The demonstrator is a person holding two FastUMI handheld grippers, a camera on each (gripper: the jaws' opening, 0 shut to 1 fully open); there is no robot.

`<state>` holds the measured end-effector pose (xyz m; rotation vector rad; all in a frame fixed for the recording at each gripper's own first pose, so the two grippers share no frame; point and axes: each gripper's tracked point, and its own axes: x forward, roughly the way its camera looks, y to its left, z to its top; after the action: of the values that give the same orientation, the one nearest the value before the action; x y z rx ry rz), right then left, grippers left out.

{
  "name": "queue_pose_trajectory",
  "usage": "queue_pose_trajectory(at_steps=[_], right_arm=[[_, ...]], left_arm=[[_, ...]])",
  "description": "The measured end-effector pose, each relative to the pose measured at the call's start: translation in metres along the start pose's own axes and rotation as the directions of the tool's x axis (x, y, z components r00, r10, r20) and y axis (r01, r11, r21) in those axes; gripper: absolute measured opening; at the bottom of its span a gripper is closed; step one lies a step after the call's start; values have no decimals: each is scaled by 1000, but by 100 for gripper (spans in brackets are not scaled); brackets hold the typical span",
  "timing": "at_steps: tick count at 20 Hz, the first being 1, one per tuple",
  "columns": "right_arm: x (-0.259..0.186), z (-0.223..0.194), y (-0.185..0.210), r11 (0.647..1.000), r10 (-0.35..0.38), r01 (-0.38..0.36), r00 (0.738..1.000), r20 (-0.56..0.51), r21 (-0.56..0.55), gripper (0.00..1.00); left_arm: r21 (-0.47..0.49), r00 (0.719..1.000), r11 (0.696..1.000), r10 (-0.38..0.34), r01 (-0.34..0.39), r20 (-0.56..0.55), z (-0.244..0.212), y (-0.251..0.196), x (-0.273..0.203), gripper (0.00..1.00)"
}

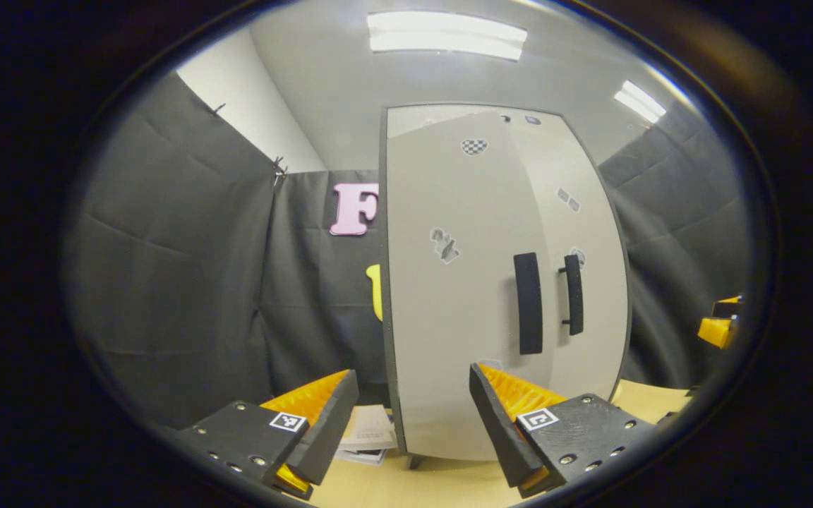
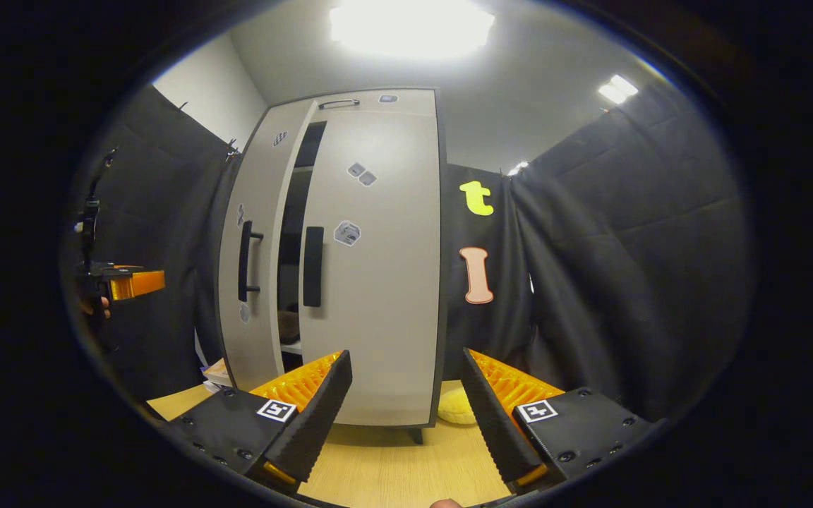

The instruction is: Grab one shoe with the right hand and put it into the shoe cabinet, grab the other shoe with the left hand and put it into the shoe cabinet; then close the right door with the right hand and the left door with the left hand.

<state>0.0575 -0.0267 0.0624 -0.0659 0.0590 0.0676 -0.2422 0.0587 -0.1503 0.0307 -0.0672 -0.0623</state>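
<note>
Right gripper view: shoe cabinet (image 2: pixel 378 282) on the table (image 2: pixel 392 466), right door (image 2: pixel 385 247) closed, left door (image 2: pixel 251 261) ajar; interior dark, shoes indiscernible. Right gripper (image 2: pixel 406 395) spread, empty. Left gripper view: left gripper (image 1: pixel 413 413) spread, empty, facing the left door.

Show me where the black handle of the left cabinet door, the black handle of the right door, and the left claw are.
Black left door handle (image 2: pixel 245 261): right gripper view, bar's middle.
Black right door handle (image 2: pixel 313 266): right gripper view, middle.
Left claw (image 1: pixel 412 418): left gripper view, midway between fingertips.
</note>
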Motion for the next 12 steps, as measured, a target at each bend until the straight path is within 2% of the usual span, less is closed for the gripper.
queue_pose_trajectory(at_steps=[4,12], right_arm=[[-9,3,10,1000,18,-18,1000,15,5,98],[-20,4,18,999,31,-32,999,34,20,98]], left_arm=[[6,1000,1000,24,-24,-16,-13,15,-23,87],[32,997,998,59,-57,-54,-33,32,-51,95]])
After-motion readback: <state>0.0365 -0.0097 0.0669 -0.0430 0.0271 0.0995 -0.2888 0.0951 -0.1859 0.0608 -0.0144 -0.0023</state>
